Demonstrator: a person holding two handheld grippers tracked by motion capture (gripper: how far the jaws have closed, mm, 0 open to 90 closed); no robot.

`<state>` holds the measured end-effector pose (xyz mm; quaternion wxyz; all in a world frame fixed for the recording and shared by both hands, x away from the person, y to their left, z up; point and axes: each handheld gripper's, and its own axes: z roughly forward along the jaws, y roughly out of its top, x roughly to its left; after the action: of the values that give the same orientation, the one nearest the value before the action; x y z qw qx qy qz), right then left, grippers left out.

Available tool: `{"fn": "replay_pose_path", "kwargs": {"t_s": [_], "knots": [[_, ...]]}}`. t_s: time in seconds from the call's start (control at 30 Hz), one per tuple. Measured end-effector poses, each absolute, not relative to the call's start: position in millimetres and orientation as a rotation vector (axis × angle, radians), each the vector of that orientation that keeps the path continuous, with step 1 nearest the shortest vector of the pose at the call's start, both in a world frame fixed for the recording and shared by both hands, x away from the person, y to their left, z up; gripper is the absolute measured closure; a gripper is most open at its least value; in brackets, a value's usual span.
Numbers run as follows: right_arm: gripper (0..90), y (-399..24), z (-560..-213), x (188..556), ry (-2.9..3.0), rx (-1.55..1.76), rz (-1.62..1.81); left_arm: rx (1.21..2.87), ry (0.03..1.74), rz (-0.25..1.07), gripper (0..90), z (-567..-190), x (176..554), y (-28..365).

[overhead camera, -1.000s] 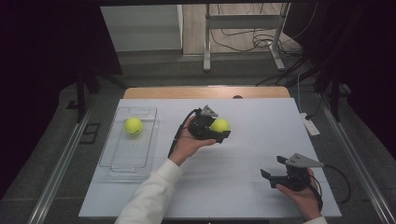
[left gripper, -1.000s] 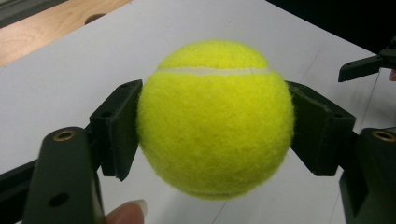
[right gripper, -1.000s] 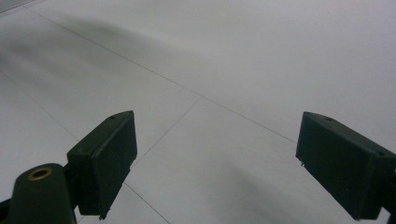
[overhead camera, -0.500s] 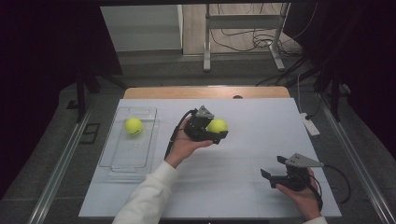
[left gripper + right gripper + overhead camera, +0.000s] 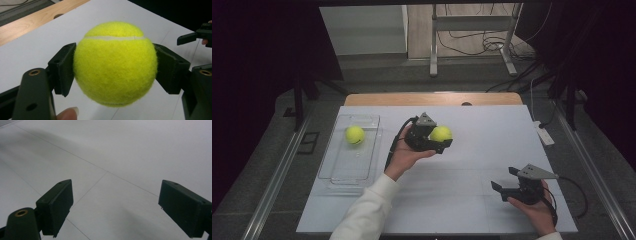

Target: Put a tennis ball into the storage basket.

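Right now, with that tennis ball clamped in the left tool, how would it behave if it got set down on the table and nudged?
The ball is round and the table looks flat and smooth, so it would probably roll off freely. Its fuzzy felt likely grips well, since the left tool holds it by the sides alone. It seems light and slightly springy, so it may bounce if dropped.

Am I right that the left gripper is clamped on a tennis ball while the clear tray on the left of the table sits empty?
Not quite: the clear tray holds a second tennis ball, as the high view shows. The left gripper is indeed clamped on a tennis ball.
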<state>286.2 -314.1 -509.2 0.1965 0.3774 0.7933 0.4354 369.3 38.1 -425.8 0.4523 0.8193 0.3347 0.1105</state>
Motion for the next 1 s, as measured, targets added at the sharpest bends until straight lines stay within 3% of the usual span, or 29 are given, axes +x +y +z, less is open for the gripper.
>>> {"fn": "replay_pose_path", "kwargs": {"t_s": [1.0], "knots": [[13.1,-313.4,-508.7,285.9,2.219,1.061,1.22,1.978,0.852,0.324,26.8,-413.2,361.3,67.5]]}}
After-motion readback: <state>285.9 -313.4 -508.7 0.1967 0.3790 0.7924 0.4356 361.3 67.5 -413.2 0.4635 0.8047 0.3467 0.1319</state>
